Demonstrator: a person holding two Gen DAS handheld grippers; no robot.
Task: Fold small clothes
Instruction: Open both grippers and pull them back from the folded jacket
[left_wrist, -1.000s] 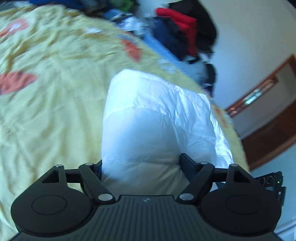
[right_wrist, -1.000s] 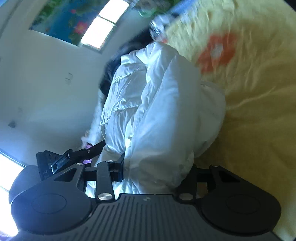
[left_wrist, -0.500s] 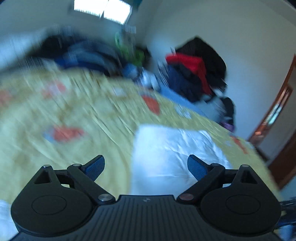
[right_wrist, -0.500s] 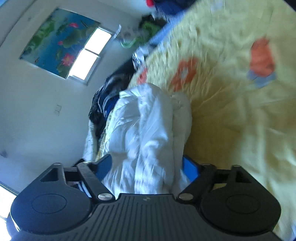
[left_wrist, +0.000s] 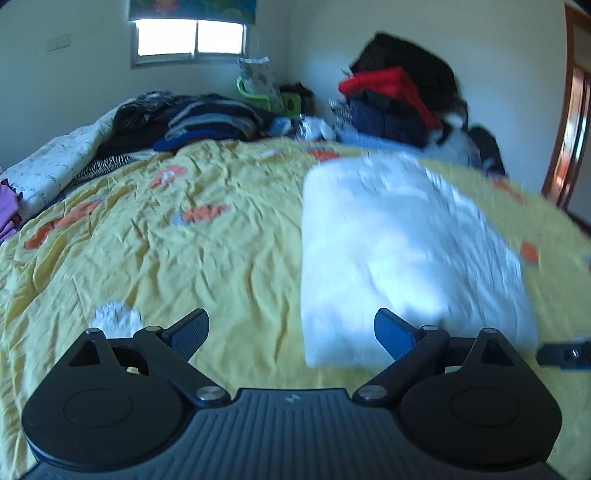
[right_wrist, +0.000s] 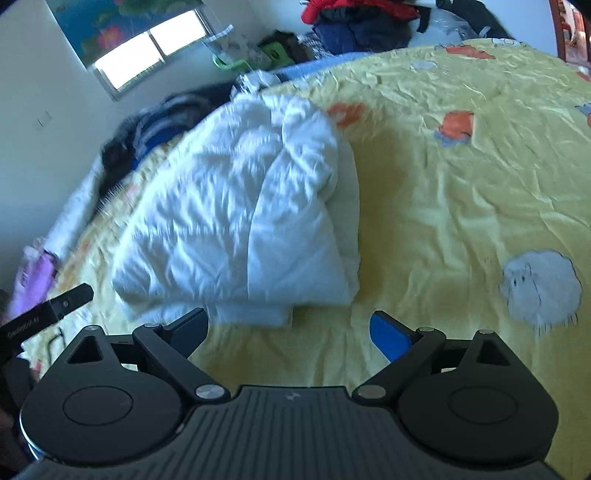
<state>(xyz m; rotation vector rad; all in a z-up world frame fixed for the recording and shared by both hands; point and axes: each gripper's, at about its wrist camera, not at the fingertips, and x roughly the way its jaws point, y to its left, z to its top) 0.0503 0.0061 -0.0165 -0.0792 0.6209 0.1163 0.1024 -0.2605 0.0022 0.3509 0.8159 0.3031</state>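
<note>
A white puffy jacket (left_wrist: 399, 251) lies folded in a thick bundle on the yellow bedsheet (left_wrist: 184, 251). In the left wrist view it sits just ahead and to the right of my left gripper (left_wrist: 291, 330), which is open and holds nothing. In the right wrist view the same white jacket (right_wrist: 236, 229) lies ahead and to the left of my right gripper (right_wrist: 288, 330). Its jaws are still opening, with only bare sheet between them. The tip of the other gripper (right_wrist: 70, 299) shows at the left edge.
Piles of dark, striped and blue clothes (left_wrist: 192, 122) lie along the far side of the bed. A red and navy heap (left_wrist: 391, 99) stands at the back right. A window (left_wrist: 190, 37) is behind; a wooden door frame (left_wrist: 569, 122) is at the right.
Both grippers let go of the white jacket, opened wide and drew back from it. The jacket now rests folded on the sheet, and both views have tilted up to show the room.
</note>
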